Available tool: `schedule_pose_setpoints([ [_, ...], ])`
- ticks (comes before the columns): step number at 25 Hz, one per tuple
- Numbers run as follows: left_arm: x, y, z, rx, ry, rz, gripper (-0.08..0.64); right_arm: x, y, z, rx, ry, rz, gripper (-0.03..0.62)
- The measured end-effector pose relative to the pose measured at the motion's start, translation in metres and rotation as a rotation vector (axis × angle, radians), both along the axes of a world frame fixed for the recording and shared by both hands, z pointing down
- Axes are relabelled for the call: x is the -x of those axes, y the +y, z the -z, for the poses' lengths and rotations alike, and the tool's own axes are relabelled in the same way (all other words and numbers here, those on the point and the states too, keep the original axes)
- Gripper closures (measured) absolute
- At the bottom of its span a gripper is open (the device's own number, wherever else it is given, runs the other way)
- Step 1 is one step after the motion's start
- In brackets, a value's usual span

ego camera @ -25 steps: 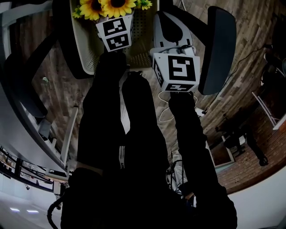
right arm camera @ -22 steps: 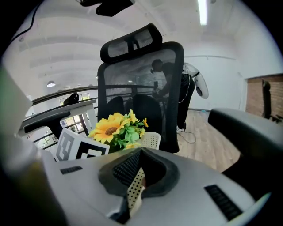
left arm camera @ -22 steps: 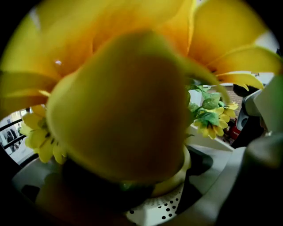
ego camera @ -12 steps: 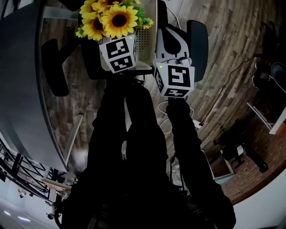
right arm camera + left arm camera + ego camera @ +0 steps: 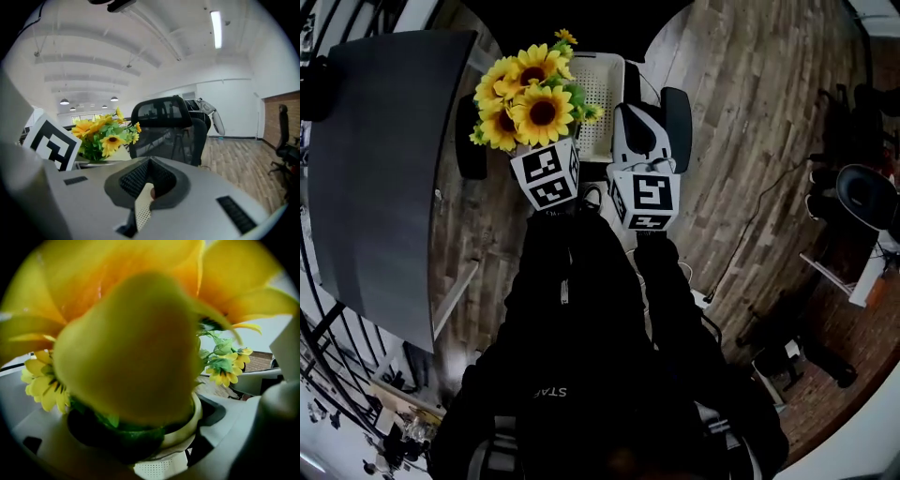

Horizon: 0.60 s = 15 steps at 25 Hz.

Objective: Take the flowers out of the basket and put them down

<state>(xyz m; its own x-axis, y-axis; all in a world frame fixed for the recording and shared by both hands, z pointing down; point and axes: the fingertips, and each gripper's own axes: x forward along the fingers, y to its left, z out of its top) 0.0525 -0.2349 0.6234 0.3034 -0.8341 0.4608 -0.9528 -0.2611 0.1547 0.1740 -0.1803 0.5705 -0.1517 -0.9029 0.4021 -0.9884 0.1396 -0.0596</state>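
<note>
Wooden floor (image 5: 750,122) ran under everything, with a grey table (image 5: 384,159) off to the person's left and a black chair (image 5: 168,124) just behind the work; the white perforated basket (image 5: 598,89) sat in front of the 2 grippers, seemingly on that chair, though I could not be sure; the flowers (image 5: 530,98), a bunch of yellow sunflowers, stood over the basket's left edge, their heads spilling beyond the rim. The left gripper (image 5: 143,444) had its jaws closed round the green base of the bunch, blooms crowding its camera, and a patch of basket mesh showed beneath; the right gripper (image 5: 147,190) had its jaws pinched tight on a strip of the basket's perforated wall, steadying it. To my eye step 1, the lift-out, was in hand, though whether the stems had cleared the rim I could not tell; next would come carrying the bunch sideways, clear of the basket, to a bare surface, probably the table, lowering it gently, and only then parting the jaws.
</note>
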Motion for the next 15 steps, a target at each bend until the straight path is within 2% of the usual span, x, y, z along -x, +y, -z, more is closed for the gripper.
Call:
schedule_pose_setpoints([
  [4, 0.045, 0.028, 0.052, -0.02, 0.017, 0.075, 0.018, 0.048, 0.017, 0.05, -0.042, -0.01, 0.079, 0.58],
  [8, 0.084, 0.049, 0.081, -0.032, 0.016, 0.15, 0.018, 0.085, 0.026, 0.078, -0.062, -0.028, 0.147, 0.58],
  [13, 0.2, 0.082, 0.099, -0.039, 0.014, 0.277, 0.018, 0.197, 0.037, 0.104, -0.085, -0.033, 0.271, 0.58],
  [15, 0.22, 0.083, 0.101, -0.031, 0.018, 0.323, 0.018, 0.218, 0.03, 0.108, -0.091, -0.036, 0.327, 0.58],
])
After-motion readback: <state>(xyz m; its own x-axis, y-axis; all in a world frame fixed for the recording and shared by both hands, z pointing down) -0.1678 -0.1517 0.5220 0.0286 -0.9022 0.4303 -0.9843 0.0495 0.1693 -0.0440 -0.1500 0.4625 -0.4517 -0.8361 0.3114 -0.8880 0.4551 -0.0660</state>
